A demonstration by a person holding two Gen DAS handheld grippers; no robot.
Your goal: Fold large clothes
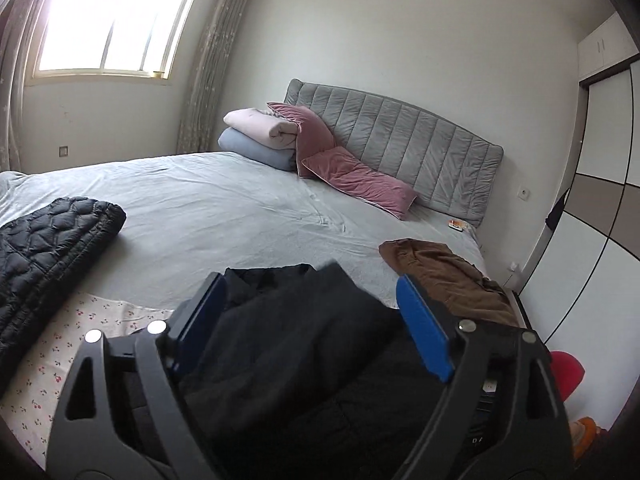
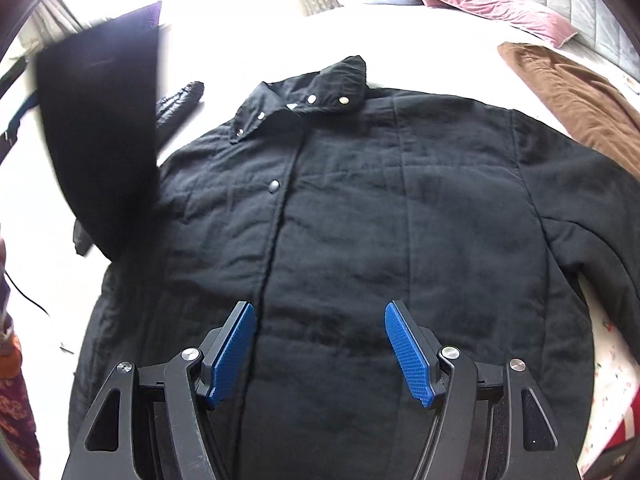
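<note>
A large black jacket with snap buttons lies front up on the bed, collar toward the headboard. Its left sleeve is lifted and blurred over the left shoulder. My right gripper hovers open and empty above the jacket's lower front. In the left wrist view my left gripper has its jaws wide apart, with black jacket fabric bunched between the blue pads; whether the pads pinch it is unclear.
A folded black quilted jacket lies at the left on the bed. A brown garment lies at the right edge. Pink pillows and folded blankets rest by the grey headboard. A floral sheet covers the near edge.
</note>
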